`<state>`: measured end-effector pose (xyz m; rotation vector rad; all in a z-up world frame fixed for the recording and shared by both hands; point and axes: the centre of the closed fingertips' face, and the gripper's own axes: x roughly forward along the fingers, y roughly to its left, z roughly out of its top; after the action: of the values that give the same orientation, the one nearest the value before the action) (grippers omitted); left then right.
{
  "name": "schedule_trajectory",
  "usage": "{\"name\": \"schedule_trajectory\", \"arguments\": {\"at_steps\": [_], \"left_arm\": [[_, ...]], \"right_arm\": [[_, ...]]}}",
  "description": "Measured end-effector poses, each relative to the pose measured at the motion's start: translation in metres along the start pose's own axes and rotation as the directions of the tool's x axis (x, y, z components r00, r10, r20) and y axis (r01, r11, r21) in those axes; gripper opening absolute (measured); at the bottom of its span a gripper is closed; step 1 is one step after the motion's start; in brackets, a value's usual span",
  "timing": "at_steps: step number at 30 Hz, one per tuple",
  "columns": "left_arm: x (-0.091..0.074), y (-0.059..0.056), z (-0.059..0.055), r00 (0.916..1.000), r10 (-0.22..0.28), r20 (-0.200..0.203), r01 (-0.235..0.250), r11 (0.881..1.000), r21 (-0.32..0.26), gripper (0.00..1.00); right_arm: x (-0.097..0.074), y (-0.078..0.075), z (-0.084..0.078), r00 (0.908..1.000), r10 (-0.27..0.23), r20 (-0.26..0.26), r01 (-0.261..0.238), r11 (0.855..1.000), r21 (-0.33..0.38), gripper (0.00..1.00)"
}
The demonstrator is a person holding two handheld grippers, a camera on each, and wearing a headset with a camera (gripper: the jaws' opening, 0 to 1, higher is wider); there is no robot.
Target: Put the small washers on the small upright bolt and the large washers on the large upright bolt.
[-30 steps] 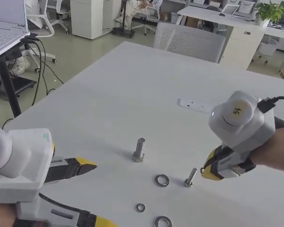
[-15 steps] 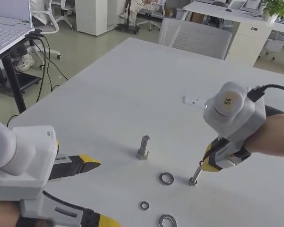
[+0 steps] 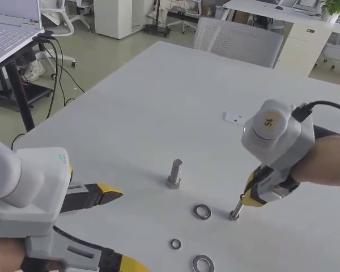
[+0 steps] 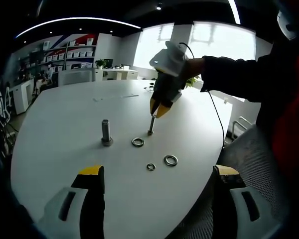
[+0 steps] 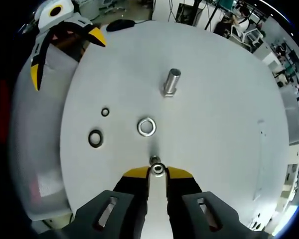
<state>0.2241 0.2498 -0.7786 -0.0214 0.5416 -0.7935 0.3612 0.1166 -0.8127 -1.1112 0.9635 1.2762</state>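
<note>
The large bolt [image 3: 174,173] stands upright, head down, mid-table. To its right, my right gripper [image 3: 249,198] is shut on the upper end of the small bolt [image 3: 236,211], which leans with its base on the table; its tip shows between the jaws [image 5: 157,170]. A large washer [image 3: 202,212] lies flat just left of the small bolt. Nearer me lie a small washer [image 3: 175,244] and another large washer [image 3: 203,263]. My left gripper [image 3: 116,229] hovers open and holding nothing at the front left; the large bolt [image 4: 106,133] and the washers [image 4: 137,142] lie beyond its jaws.
A small white device [image 3: 233,118] lies on the white table [image 3: 130,113] beyond the right gripper. A mesh chair [image 3: 238,42] stands at the far edge, a laptop stand [image 3: 11,34] with cables off the left side. Bare tabletop stretches behind the bolts.
My right gripper has come in from the right and shut on the top of the small bolt. The left gripper has stayed open in place. The head camera shifted slightly.
</note>
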Motion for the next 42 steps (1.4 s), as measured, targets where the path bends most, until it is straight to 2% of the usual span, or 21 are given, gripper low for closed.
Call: {"name": "schedule_trajectory", "arguments": {"at_steps": [14, 34, 42], "left_arm": [[-0.001, 0.000, 0.000, 1.0000, -0.001, -0.001, 0.001, 1.000, -0.003, 0.89], [0.000, -0.001, -0.005, 0.9999, -0.007, -0.012, 0.007, 1.000, -0.008, 0.89], [0.000, -0.001, -0.005, 0.9999, -0.006, -0.015, 0.006, 1.000, -0.009, 0.89]], "right_arm": [[0.008, 0.000, 0.001, 0.9996, 0.025, -0.010, -0.025, 1.000, -0.001, 0.14], [0.045, 0.004, -0.005, 0.9957, 0.083, -0.042, -0.082, 0.997, 0.014, 0.14], [0.049, 0.002, -0.006, 0.9950, 0.087, -0.049, -0.086, 0.996, 0.012, 0.14]]}}
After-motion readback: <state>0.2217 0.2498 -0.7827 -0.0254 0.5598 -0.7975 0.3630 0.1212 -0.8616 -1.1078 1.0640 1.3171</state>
